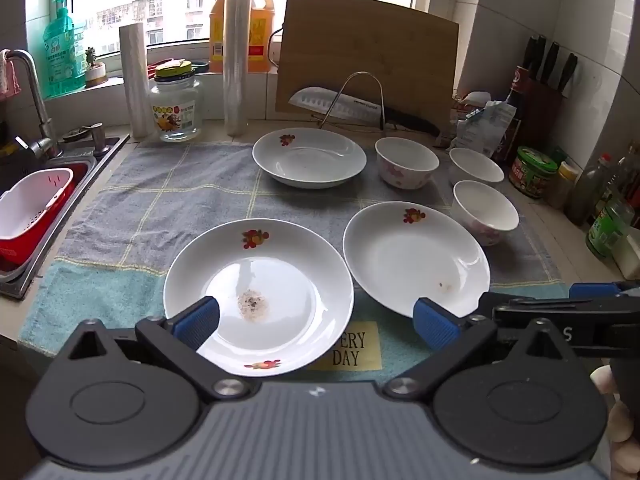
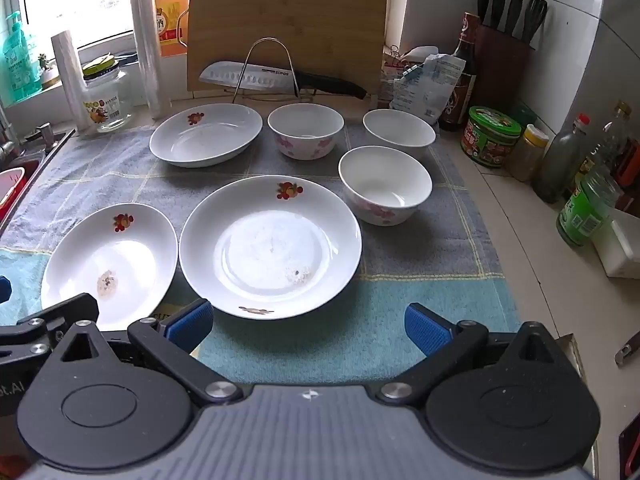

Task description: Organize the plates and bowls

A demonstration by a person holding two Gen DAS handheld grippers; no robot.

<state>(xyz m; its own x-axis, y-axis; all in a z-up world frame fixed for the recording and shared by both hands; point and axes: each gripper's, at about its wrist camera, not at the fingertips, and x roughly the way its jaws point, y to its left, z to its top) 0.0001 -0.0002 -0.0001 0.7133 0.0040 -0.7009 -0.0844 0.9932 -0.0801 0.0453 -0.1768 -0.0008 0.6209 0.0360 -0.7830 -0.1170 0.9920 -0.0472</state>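
Three white plates with fruit prints lie on a towel: a near left plate [image 1: 280,264] [image 2: 132,248] with a food smear, a near right plate [image 1: 416,256] [image 2: 270,245], and a far plate [image 1: 309,157] [image 2: 205,134]. Three white bowls with pink flowers stand to the right: one at the back [image 1: 406,161] [image 2: 305,130], one at the back right [image 1: 476,165] [image 2: 399,132], one nearer [image 1: 485,210] [image 2: 385,184]. My left gripper [image 1: 316,322] hangs open over the near left plate's front edge. My right gripper [image 2: 308,326] is open above the towel, just in front of the near right plate.
A blue-grey towel [image 1: 160,208] [image 2: 420,288] covers the counter. A cutting board [image 1: 368,56], a knife [image 1: 344,106] on a wire rack, rolls and a glass jar [image 1: 175,108] stand behind. A sink with a red and white basket [image 1: 36,208] is left. Bottles and jars [image 2: 490,136] line the right.
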